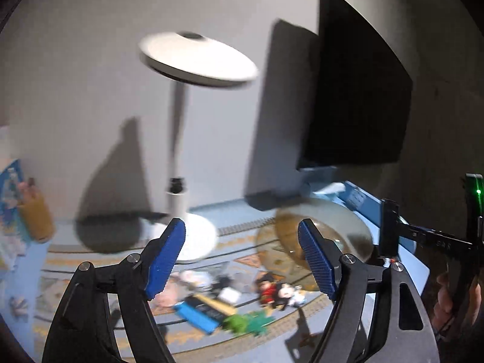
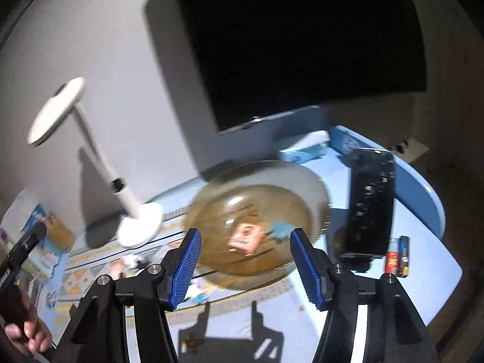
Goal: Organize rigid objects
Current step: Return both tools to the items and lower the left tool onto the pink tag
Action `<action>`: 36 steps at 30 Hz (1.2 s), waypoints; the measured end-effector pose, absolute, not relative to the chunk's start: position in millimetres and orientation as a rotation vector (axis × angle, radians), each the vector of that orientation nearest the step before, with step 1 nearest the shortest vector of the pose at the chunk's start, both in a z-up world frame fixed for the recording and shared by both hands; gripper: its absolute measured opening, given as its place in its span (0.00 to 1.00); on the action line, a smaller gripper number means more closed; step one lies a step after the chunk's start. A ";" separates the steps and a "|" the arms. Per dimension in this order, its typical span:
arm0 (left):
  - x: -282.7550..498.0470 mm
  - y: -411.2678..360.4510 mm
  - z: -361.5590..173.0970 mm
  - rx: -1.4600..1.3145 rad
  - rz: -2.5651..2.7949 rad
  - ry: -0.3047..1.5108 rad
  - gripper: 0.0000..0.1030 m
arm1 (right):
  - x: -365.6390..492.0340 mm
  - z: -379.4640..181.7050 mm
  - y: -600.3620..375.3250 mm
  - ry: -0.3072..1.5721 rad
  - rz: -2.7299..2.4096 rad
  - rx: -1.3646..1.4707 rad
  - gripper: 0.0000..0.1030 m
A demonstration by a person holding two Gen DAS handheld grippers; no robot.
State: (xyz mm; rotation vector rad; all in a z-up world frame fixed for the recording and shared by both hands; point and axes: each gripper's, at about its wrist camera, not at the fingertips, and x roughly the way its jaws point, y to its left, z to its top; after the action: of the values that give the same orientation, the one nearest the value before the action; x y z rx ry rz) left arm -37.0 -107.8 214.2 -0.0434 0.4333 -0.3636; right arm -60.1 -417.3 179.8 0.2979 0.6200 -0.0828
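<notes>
My left gripper (image 1: 242,257) hangs open above the patterned mat (image 1: 90,260), with nothing between its blue pads (image 1: 166,260). Below it lie a blue box (image 1: 196,314), a green toy (image 1: 245,323), a red and black figurine (image 1: 272,293) and a small white item (image 1: 228,295), all blurred. My right gripper (image 2: 245,260) is open too, with nothing in it, in front of an amber glass bowl (image 2: 211,208). A small orange box (image 2: 243,239) and a light blue item (image 2: 281,230) lie in that bowl. The same bowl (image 1: 332,220) shows at the right of the left wrist view.
A white desk lamp (image 1: 181,121) stands at the back by the wall, beside a dark monitor (image 1: 357,90). A black phone (image 2: 370,202) leans right of the bowl, with batteries (image 2: 399,257) beside it. A blue tissue box (image 2: 302,148) sits behind. A hand (image 2: 27,332) shows at the lower left.
</notes>
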 end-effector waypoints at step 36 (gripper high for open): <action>97.3 -31.5 14.2 0.024 -0.222 0.971 0.72 | 15.6 8.3 -335.3 1.008 0.084 0.188 0.58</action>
State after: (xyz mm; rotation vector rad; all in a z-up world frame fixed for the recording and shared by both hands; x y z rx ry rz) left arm 97.3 -31.5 14.2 0.0243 0.9708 -0.2220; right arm 15.6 -335.3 8.3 0.1882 1.0081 0.0836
